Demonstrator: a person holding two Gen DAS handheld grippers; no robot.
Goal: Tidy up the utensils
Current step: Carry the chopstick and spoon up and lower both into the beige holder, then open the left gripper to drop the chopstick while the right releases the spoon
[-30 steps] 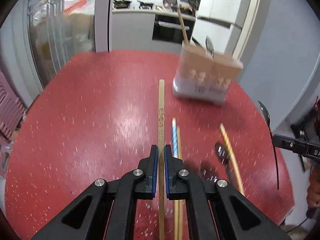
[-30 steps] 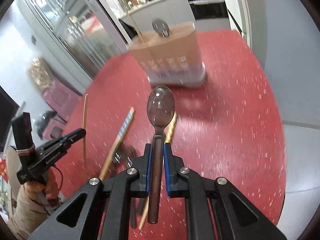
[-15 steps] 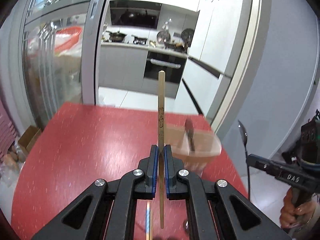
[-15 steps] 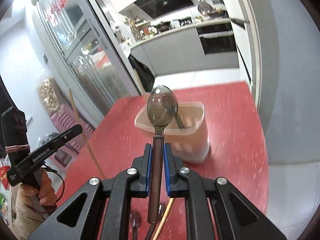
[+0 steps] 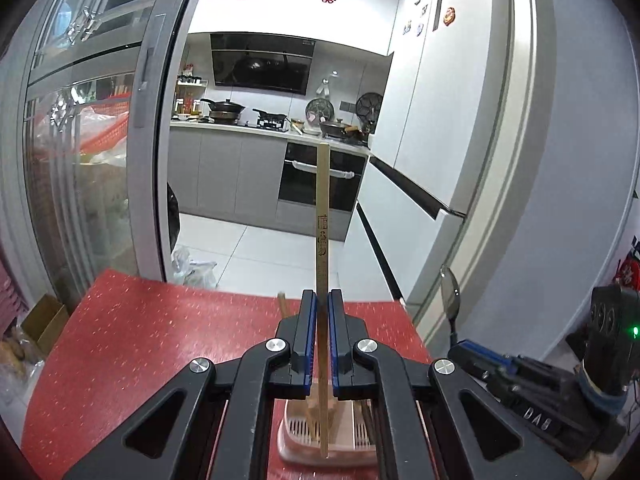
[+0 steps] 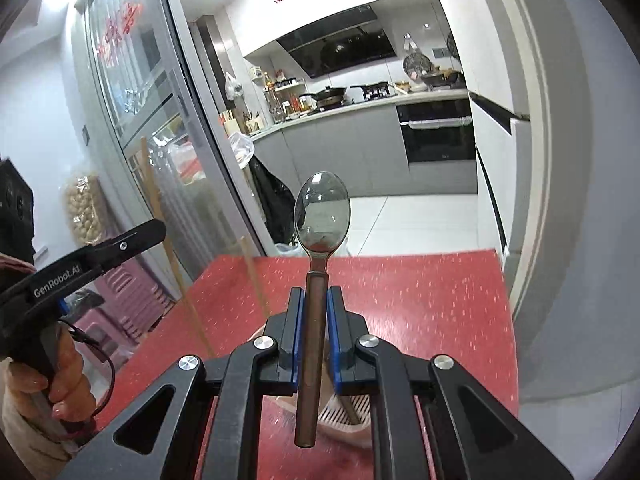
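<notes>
left fingers [image 5: 322, 312] clamping chopstick [image 5: 322, 216], right fingers [image 6: 316, 308] clamping spoon [image 6: 321, 216]

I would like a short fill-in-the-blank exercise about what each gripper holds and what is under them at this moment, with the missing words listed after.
1. The left gripper is shut on a wooden ____.
2. The right gripper is shut on a spoon, with its bowl pointing ____.
3. Both utensils hang over a pink holder standing on a ____ table.
4. The kitchen behind shows a built-in ____ below the counter.

Missing words: chopstick; up; red; oven
</notes>
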